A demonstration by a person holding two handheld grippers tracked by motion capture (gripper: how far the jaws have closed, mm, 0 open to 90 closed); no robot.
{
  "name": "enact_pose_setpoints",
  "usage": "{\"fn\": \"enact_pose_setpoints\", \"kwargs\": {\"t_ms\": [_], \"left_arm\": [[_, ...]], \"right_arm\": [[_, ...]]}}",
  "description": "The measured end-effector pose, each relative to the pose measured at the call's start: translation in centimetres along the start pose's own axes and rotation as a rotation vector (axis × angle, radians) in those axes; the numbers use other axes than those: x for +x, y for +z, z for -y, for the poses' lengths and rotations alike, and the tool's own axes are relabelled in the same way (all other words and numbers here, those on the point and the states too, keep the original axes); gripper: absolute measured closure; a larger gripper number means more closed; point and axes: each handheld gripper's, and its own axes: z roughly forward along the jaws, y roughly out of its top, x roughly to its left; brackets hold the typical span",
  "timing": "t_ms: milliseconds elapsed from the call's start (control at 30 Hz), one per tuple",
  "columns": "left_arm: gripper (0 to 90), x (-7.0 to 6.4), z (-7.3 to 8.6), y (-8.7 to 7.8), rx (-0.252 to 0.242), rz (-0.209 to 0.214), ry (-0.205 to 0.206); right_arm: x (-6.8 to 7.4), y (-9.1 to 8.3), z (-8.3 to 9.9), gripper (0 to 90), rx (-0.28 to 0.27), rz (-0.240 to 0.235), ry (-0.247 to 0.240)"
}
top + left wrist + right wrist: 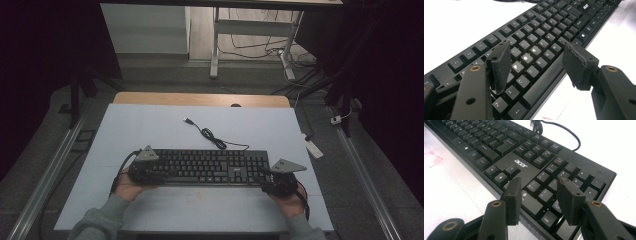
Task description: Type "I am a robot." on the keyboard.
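**Keyboard flanked on a white tabletop**

A white table (150,130) is seen in a dim room, grey floor around it. A black keyboard (210,167) lies near its front edge. At the keyboard's left end the left gripper (150,175) is held, jaws parted over the keys, nothing gripped. Behind the keyboard its cable (210,135) is coiled. At the right end the right gripper (272,181) is likewise open and empty.

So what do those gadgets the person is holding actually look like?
Each hand holds a black gripper, left gripper and right gripper, topped with a grey three-cornered plate. Each has two black arms with brass-ringed holes and flat, rough foam-like pads. Black cables trail back. The person wears grey sleeves.
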Motion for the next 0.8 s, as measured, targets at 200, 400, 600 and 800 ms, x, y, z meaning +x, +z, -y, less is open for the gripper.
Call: {"fn": "enact_pose_setpoints", "kwargs": {"t_ms": [200,400,600,800], "left_arm": [[37.6,0.3,-0.1,-0.3,-0.003,-0.007,-0.008],[37.2,0.8,-0.2,-1.0,-0.022,-0.021,-0.022],[38.6,1.5,-0.1,-1.7,-0.039,-0.042,-0.038],[43.6,2.1,0.0,-2.1,-0.030,-0.077,-0.047]], "right_arm": [[0.0,0.0,0.0,55.3,0.000,0.000,0.003],[0.0,0.0,0.0,55.3,0.001,0.000,0.002],[0.0,0.0,0.0,55.3,0.007,0.000,-0.002],[0.0,0.0,0.0,55.3,0.005,0.003,0.001]]}}
